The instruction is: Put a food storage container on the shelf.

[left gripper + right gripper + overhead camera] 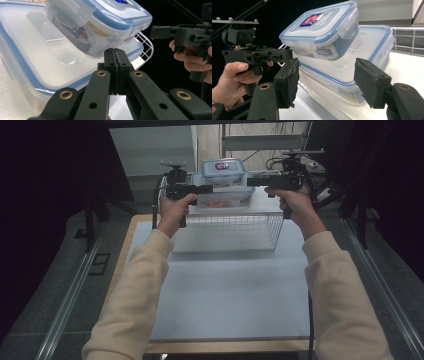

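Two clear plastic boxes with blue-rimmed lids stand stacked at the far side of a white wire basket (227, 227). The small box (223, 170) (100, 22) (322, 30) lies askew on the large box (225, 197) (37, 57) (367, 55). My left gripper (202, 189) (115, 53) is shut, its tips right at the large box's lid edge, with nothing visible between the jaws. My right gripper (252, 181) (327, 72) is open, its pads spread in front of the large box's corner and clear of it. The two grippers face each other across the stack.
The basket sits at the back of a pale mat (225, 295) on a wooden table. Its wire rim (407, 37) rises beside the boxes. Dark stands and cables (300, 160) crowd the space behind the table.
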Tool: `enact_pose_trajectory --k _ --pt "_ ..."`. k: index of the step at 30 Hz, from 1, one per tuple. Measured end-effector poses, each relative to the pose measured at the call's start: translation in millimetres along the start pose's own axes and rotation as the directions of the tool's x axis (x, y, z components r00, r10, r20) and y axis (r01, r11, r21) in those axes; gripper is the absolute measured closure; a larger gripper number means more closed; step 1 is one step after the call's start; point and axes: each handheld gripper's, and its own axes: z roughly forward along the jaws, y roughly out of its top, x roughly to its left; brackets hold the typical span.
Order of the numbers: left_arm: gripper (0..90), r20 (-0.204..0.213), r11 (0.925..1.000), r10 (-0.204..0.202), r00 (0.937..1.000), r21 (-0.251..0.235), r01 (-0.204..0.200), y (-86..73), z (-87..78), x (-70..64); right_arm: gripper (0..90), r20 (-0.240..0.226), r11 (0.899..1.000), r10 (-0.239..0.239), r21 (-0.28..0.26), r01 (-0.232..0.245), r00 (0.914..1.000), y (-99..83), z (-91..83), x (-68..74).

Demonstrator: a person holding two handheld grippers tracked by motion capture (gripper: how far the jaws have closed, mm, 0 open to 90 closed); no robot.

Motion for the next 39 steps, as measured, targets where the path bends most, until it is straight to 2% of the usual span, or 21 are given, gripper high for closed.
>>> enact_pose_trajectory --k 7,15,19,23,34,39 --pt "89.5 -0.002 0.9994 -0.033 0.9994 -0.010 0.033 1.0 1.7 6.0 36.3 0.007 1.000 0.001 0.004 -0.001 1.0000 -0.6 -1.6 -2.3" --pt "89.5 0.003 0.9997 -0.024 0.9997 -0.005 0.024 0.5 1.5 3.7 36.4 0.014 1.000 0.004 0.008 -0.004 0.9999 -2.2 -3.5 -5.0" --pt "89.5 -0.001 0.9999 -0.011 0.9999 0.000 0.011 0.4 -5.8 1.4 36.3 0.017 1.000 0.003 0.009 -0.003 0.9999 -2.6 -5.2 -4.4" --pt "89.5 -0.002 1.0000 -0.003 1.0000 -0.008 0.003 -3.1 -20.4 -0.9 36.2 0.011 1.000 0.000 0.006 0.000 0.9999 -3.6 -6.5 -1.2" --pt "89.5 -0.002 0.9996 -0.018 0.9998 -0.022 0.018 -13.7 -35.7 -1.3 35.9 -0.007 1.000 -0.004 -0.011 0.004 1.0000 -10.3 -11.5 4.7" --pt "89.5 0.005 0.9991 -0.027 0.9996 -0.034 0.027 -27.7 -45.8 -0.5 36.2 -0.053 0.999 -0.002 -0.045 0.000 0.9986 -22.3 -19.6 2.4"
